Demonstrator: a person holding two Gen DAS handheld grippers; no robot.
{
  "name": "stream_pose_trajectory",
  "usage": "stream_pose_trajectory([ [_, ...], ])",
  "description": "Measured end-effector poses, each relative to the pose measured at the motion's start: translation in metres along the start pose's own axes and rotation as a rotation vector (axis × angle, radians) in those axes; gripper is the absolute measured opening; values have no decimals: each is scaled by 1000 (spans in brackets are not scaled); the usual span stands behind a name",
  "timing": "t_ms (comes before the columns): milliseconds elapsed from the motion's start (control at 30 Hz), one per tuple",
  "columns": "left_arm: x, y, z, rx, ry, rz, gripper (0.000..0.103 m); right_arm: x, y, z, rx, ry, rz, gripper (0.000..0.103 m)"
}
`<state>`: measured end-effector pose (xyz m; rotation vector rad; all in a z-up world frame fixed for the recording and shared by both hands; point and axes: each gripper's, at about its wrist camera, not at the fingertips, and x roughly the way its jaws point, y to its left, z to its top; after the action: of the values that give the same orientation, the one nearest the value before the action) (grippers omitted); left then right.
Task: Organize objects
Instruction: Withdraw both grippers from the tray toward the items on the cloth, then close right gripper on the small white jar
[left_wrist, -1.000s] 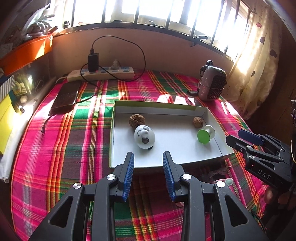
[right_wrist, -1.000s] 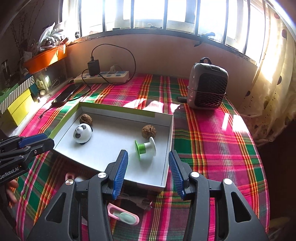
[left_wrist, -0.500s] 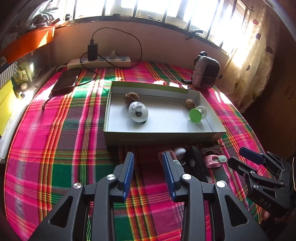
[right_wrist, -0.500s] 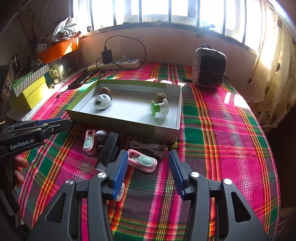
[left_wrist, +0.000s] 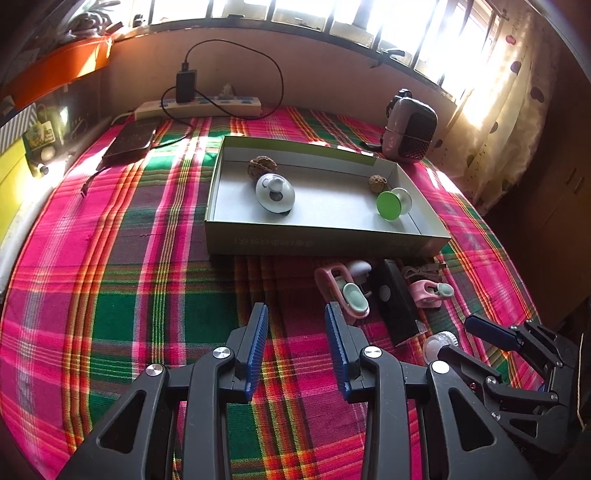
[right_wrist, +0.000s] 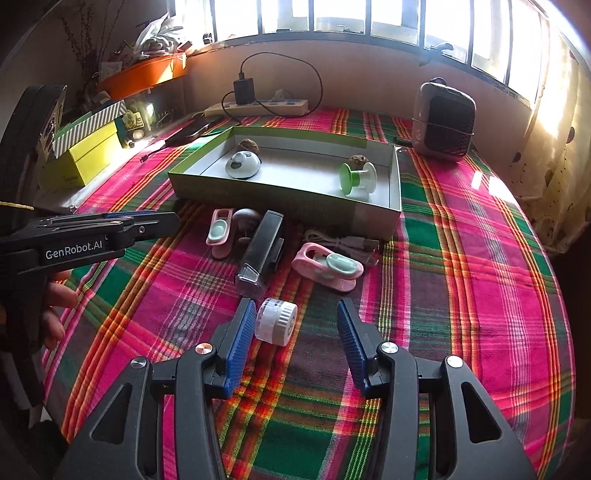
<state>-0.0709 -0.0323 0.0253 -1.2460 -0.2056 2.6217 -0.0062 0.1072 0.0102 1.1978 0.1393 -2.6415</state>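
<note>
A round counter (right_wrist: 461, 280) covered in a pink, green and red plaid cloth sits under a sunlit window.

The right tool (right_wrist: 295, 325) hangs just above the cloth, its two blue-padded fingers spread apart. A small white bottle (right_wrist: 276, 321) lies on its side between them, close against the left-hand finger; whether the pad touches it cannot be told. The other finger stands clear of it.

The left tool (left_wrist: 295, 332) also has its fingers apart, with only bare cloth between them. In the right wrist view it reaches in from the left edge, held by a person's hand (right_wrist: 55, 306).

Just beyond the white bottle lies a black stapler (right_wrist: 260, 251), pointing away toward a shallow open box (right_wrist: 295, 199). To the stapler's left is a pink clip (right_wrist: 219, 232) with a pale green pad, touching a small brownish rounded object (right_wrist: 245, 218). To its right lies a second pink clip (right_wrist: 327, 267), just in front of a coiled cable (right_wrist: 343, 242) at the foot of the box. From the left tool, the first pink clip (left_wrist: 343, 291) lies just beyond its right-hand finger tip.

Inside the box are a white panda-faced item (right_wrist: 242, 164), two walnuts (right_wrist: 249, 144) and a green and white spool (right_wrist: 356, 179), on its side near the right wall.

Behind the box stand a small heater (right_wrist: 443, 122) and a power strip (right_wrist: 258, 105) with a black charger plugged in.
</note>
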Motion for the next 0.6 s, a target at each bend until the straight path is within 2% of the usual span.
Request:
stream_pose_trajectory([
  [267,3,-2,-2,10,15,-7,30,14,3,-2,-8,43,-14,47],
  [600,8,-11,-1,30,36,-42,30,19,-1,-5,-8,45,-42,47],
])
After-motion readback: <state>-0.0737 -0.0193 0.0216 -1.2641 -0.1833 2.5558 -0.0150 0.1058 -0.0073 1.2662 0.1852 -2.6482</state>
